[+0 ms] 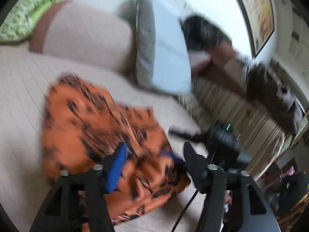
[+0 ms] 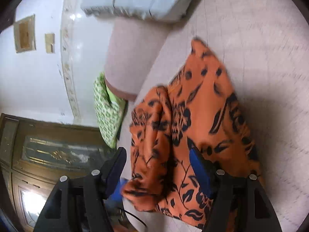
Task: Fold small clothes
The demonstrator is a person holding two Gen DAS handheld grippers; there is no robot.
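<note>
An orange garment (image 1: pixel 100 127) with a black flower print lies folded on the pale pink cushioned surface (image 1: pixel 19 89). In the left wrist view my left gripper (image 1: pixel 154 154) hovers open over its near edge, the blue pad (image 1: pixel 117 166) and the dark finger (image 1: pixel 193 164) wide apart with cloth below them. The other gripper's black body (image 1: pixel 222 141) shows just to the right. In the right wrist view the garment (image 2: pixel 202 106) shows a raised fold between the spread fingers of my right gripper (image 2: pixel 158 164), which is open; neither pad presses on the cloth.
A green patterned cushion (image 1: pixel 25 13) and a pink bolster (image 1: pixel 87 34) lie at the far end, with a pale blue folded pillow (image 1: pixel 166 48) beside them. A dark-haired person (image 1: pixel 202 32) is at the right. A wooden cabinet (image 2: pixel 48 154) stands past the surface's edge.
</note>
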